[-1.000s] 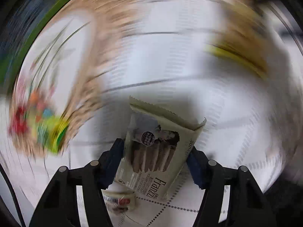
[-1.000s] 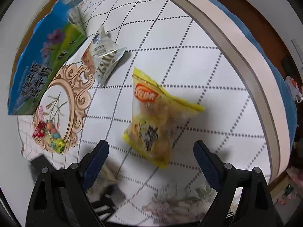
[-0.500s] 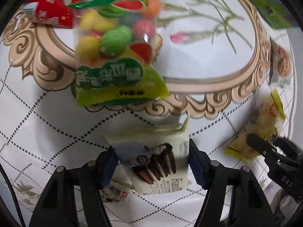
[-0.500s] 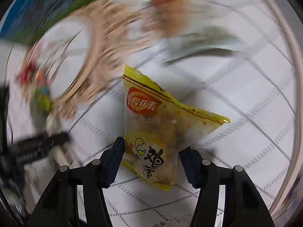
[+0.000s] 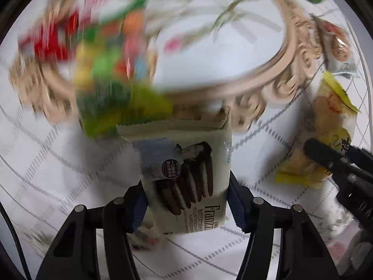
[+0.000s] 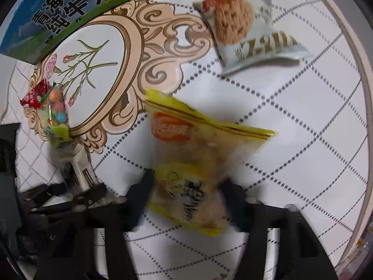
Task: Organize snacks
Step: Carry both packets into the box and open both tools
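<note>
The left gripper [image 5: 186,200], its jaws closing, clamps a Franzzi chocolate cookie packet [image 5: 184,163]; the right gripper [image 6: 186,193], jaws closing too, pinches a yellow snack bag [image 6: 195,163].

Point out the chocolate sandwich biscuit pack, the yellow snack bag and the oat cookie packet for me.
chocolate sandwich biscuit pack [image 5: 186,170]: left wrist view, on the printed biscuits.
yellow snack bag [image 6: 198,163]: right wrist view, on its clear middle.
oat cookie packet [image 6: 242,25]: right wrist view, on the printed cookie.

A white tablecloth [image 6: 291,121] with dotted diamonds and a beige ornate floral frame [image 6: 130,53].
</note>
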{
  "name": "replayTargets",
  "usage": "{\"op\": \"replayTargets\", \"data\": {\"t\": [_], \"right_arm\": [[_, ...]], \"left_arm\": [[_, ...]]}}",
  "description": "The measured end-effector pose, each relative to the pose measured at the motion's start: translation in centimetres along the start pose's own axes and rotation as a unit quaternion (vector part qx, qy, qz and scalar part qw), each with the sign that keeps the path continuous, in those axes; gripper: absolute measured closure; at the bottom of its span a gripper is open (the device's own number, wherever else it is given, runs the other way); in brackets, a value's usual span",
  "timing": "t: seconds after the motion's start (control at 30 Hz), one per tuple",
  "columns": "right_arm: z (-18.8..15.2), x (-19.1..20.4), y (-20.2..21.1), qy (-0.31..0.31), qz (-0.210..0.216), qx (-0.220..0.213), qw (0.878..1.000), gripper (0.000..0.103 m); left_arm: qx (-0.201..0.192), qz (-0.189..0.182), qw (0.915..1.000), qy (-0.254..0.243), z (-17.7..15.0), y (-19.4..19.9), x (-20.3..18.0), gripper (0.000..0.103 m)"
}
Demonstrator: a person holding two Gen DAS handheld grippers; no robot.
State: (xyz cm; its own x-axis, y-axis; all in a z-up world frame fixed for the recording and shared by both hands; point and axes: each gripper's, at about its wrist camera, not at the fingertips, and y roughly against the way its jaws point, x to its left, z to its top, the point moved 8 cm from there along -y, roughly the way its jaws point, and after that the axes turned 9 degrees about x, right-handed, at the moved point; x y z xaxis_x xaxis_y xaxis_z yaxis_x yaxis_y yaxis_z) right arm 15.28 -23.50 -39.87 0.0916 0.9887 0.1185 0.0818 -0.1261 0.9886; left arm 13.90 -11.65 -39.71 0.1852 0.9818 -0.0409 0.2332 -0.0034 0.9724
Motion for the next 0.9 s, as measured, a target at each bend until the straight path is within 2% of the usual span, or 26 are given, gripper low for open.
{"op": "replayTargets", "data": {"t": [0.07,0.13,0.23,0.3,0.37,0.53,0.57,0.6,0.8,0.9], "right_arm": [[0.3,0.8,0.1,0.032,-0.02,-0.002,0.999,0.047],[0.5,1.2,0.4,0.048,-0.033,-0.002,0.998,0.047],[0.6,0.9,0.6,0.028,-0.03,-0.001,0.999,0.039],[0.8,0.6,0.6,0.017,-0.022,0.004,1.0,0.037],[1.0,0.6,0.0,0.018,-0.02,0.008,1.0,0.037],[0.9,0.4,-0.1,0.031,-0.032,-0.008,0.999,0.048],[0.9,0.6,0.5,0.033,-0.022,-0.011,0.999,0.057],[0.8,0.8,1.0,0.032,-0.011,-0.011,0.999,0.058],[2.5,1.4,8.1,0.04,0.058,-0.039,0.997,0.059],[4.1,2.1,13.3,0.051,0.094,-0.068,0.992,0.059]], "left_arm": [[-0.016,0.012,0.9997,-0.014,0.8,0.6,-0.7,0.045],[-0.006,0.006,0.9998,-0.02,1.3,0.3,-1.5,0.044],[0.019,-0.013,0.9997,0.0,1.7,-0.8,-1.7,0.04],[0.012,-0.026,0.9995,0.013,1.6,-1.0,-1.6,0.041],[0.001,-0.028,0.9992,0.028,1.2,-0.6,-0.5,0.046],[-0.021,-0.006,0.9994,0.027,0.8,1.4,0.2,0.047],[-0.026,-0.007,0.9993,0.028,1.1,2.6,0.6,0.047],[-0.03,-0.014,0.999,0.029,1.6,3.8,1.0,0.047],[-0.078,-0.056,0.9952,0.017,2.4,12.5,0.4,0.047],[-0.114,-0.079,0.9903,0.011,4.0,18.7,0.6,0.047]]}}
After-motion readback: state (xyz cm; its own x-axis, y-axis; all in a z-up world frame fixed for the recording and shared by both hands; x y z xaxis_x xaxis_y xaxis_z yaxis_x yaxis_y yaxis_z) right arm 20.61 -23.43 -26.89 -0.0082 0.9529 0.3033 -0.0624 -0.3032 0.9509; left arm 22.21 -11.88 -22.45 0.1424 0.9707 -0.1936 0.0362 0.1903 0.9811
